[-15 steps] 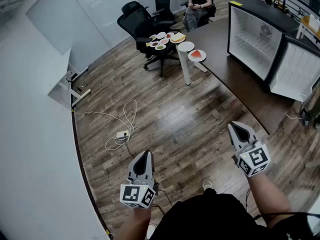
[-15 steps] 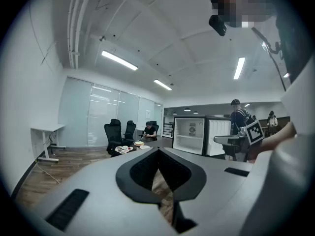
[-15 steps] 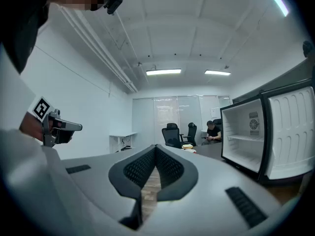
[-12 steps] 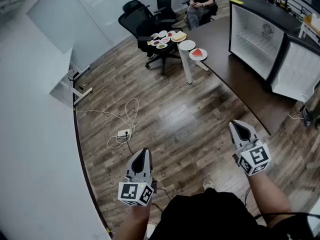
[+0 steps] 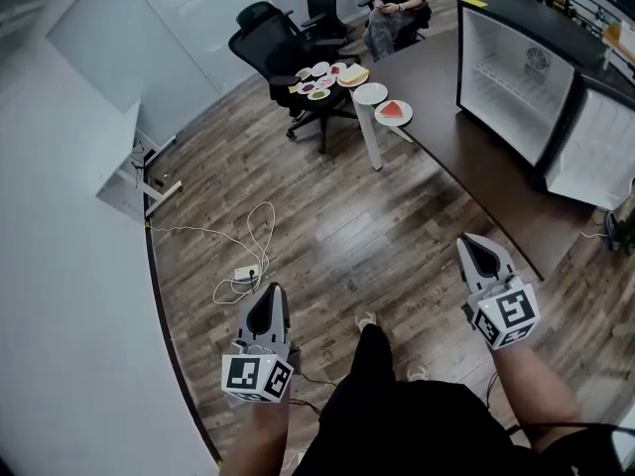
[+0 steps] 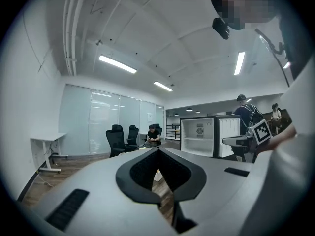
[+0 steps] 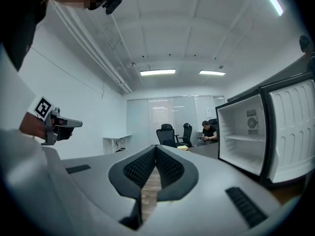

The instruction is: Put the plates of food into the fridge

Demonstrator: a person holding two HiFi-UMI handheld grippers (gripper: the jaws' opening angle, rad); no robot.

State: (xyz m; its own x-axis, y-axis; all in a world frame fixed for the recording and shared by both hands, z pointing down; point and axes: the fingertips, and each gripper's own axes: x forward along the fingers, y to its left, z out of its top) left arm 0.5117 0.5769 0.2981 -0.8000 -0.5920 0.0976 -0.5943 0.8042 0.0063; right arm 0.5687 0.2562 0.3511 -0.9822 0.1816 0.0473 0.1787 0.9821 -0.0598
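Several plates of food [image 5: 327, 77] sit at the far end of a dark table [image 5: 466, 137]; one white plate holds a red slice [image 5: 392, 111], next to an empty-looking white plate [image 5: 370, 92]. The small fridge [image 5: 516, 72] stands on the table with its door [image 5: 595, 147] swung open and its white inside bare. My left gripper [image 5: 264, 308] is held low at the left, shut and empty. My right gripper [image 5: 477, 253] hangs at the right near the table's edge, shut and empty too. Both are far from the plates.
Black office chairs [image 5: 283, 48] stand by the plates, and a person [image 5: 392, 3] sits behind them. A white cable with a power strip [image 5: 243, 266] lies on the wooden floor. A white desk [image 5: 124, 162] stands at the left wall. My leg [image 5: 367, 365] steps forward between the grippers.
The view has shifted slightly forward. My left gripper has dropped back and to the left, and my foot has swung forward between the grippers. The right gripper has hardly moved.
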